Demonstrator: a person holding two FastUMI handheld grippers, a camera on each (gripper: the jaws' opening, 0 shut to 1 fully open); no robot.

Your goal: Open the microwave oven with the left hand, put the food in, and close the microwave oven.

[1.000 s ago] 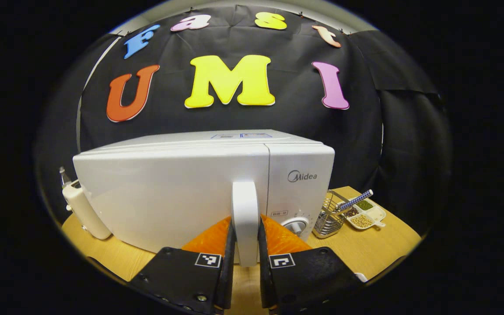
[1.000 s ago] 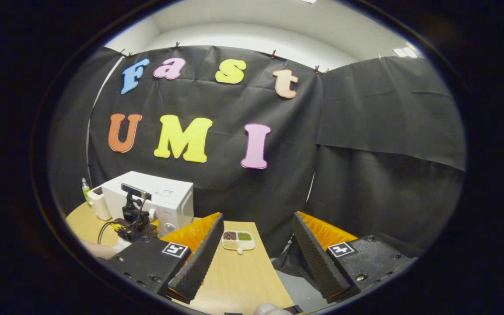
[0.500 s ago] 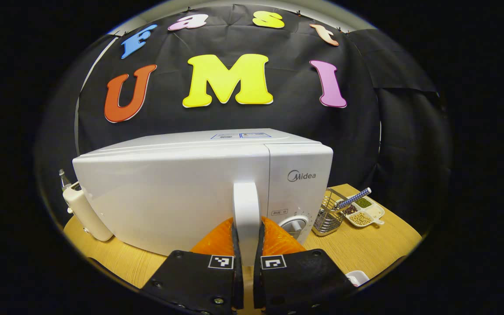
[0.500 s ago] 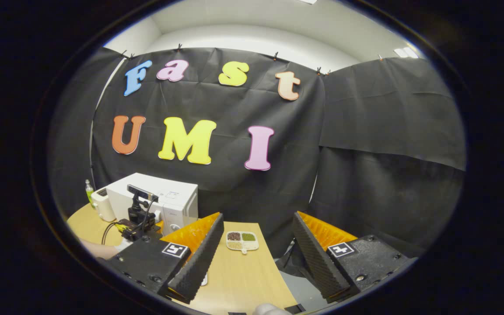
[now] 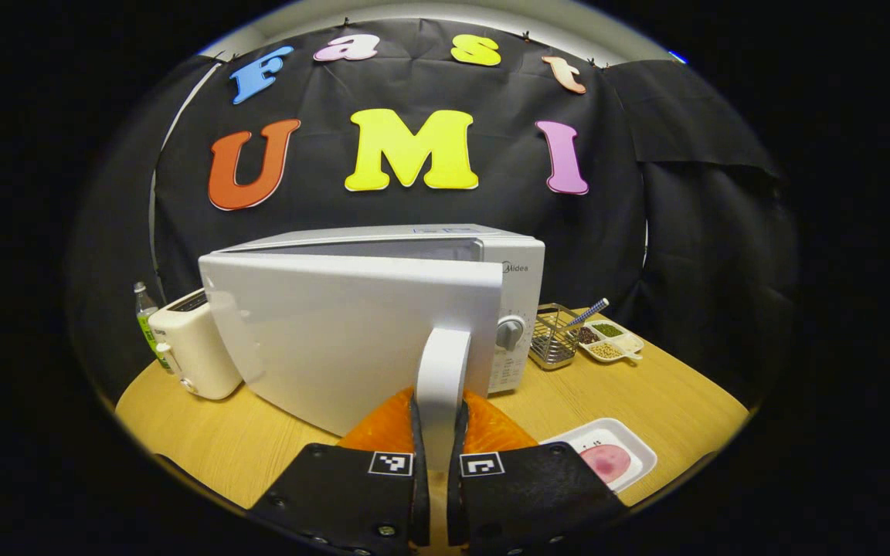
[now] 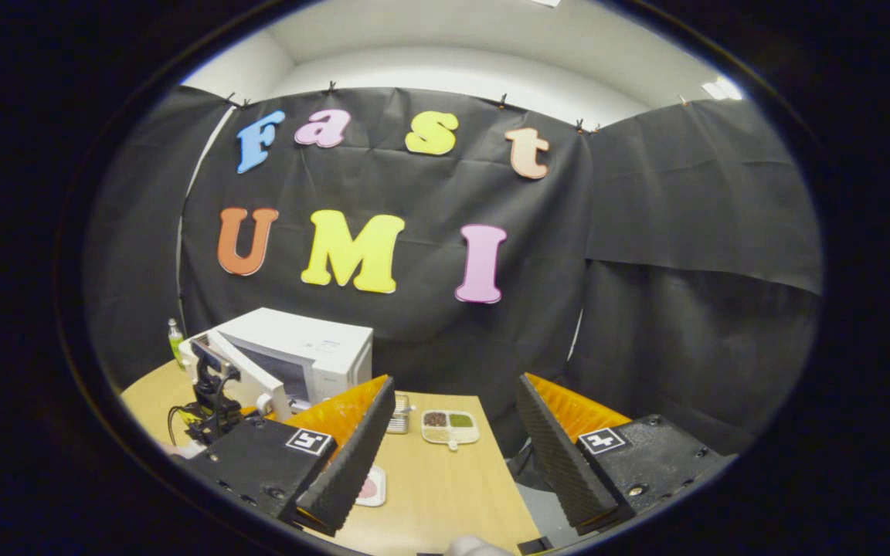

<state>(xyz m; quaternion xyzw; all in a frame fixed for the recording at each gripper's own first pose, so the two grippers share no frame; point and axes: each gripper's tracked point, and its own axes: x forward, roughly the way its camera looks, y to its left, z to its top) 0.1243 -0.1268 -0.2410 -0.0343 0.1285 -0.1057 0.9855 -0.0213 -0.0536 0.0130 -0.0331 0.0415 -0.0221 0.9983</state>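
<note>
Step in hand: opening the door. Left gripper [image 5: 437,432] clamped on the door handle [image 5: 440,371], both fingers pressing its sides; the handle stands upright, long axis vertical, dead ahead of the tool. Microwave door [image 5: 352,332] ajar, free edge swung toward the tool. Right gripper [image 6: 449,440] spread wide, holding nothing. Food tray [image 5: 606,461] on the table [image 5: 661,401], just right of the left fingers; contents probably meat, hard to tell. Next: swing the door fully clear, release, then the right gripper fetches the tray
</note>
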